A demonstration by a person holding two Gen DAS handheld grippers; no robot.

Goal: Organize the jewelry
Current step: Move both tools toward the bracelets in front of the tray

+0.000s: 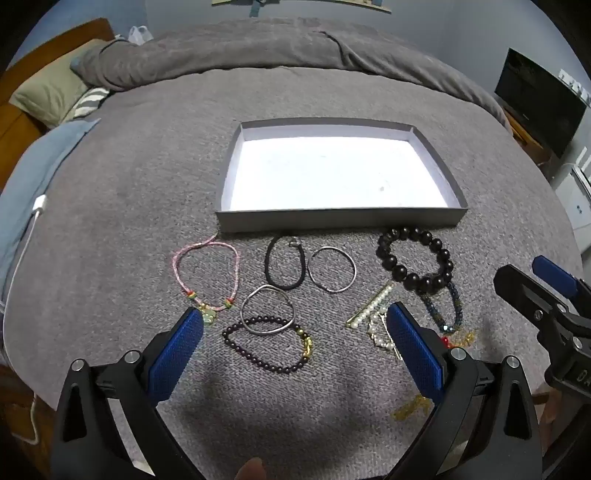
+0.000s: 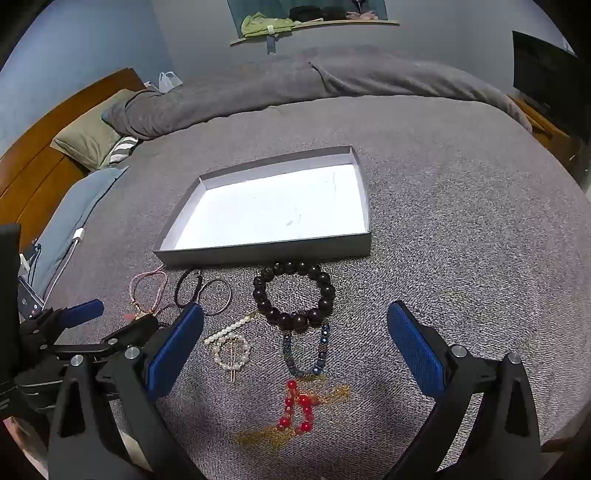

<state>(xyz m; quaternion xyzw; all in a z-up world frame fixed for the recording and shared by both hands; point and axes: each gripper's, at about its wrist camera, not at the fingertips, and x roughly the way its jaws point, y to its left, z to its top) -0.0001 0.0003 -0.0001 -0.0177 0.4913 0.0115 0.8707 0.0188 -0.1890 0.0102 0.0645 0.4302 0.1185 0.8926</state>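
Left wrist view: the left gripper (image 1: 295,332) is spread wide, grasping nothing; a dark beaded bracelet (image 1: 269,344) lies between its fingers, the grey tray (image 1: 340,218) ahead.

Right wrist view: the right gripper (image 2: 295,332) gapes, released; a red bead string (image 2: 297,406) lies between its fingers.

A big bed (image 1: 147,177) fills most of the room, and a fuzzy gray blanket (image 2: 461,229) covers it. At the far side the blanket is bunched up in a long soft roll (image 1: 221,55). A brown wooden headboard (image 2: 40,173) stands on the left. Next to it lie a green pillow (image 1: 48,96), a striped pillow (image 1: 86,101) and a blue sheet (image 1: 33,173). A white charger cable (image 1: 22,251) runs along the sheet. The walls (image 2: 92,44) are pale blue-gray. A wooden shelf (image 2: 314,27) on the far wall holds some clothes. A dark TV screen (image 1: 535,99) stands on the right on a wooden stand (image 1: 524,133). A white plastic bag (image 1: 139,35) sits behind the bed.
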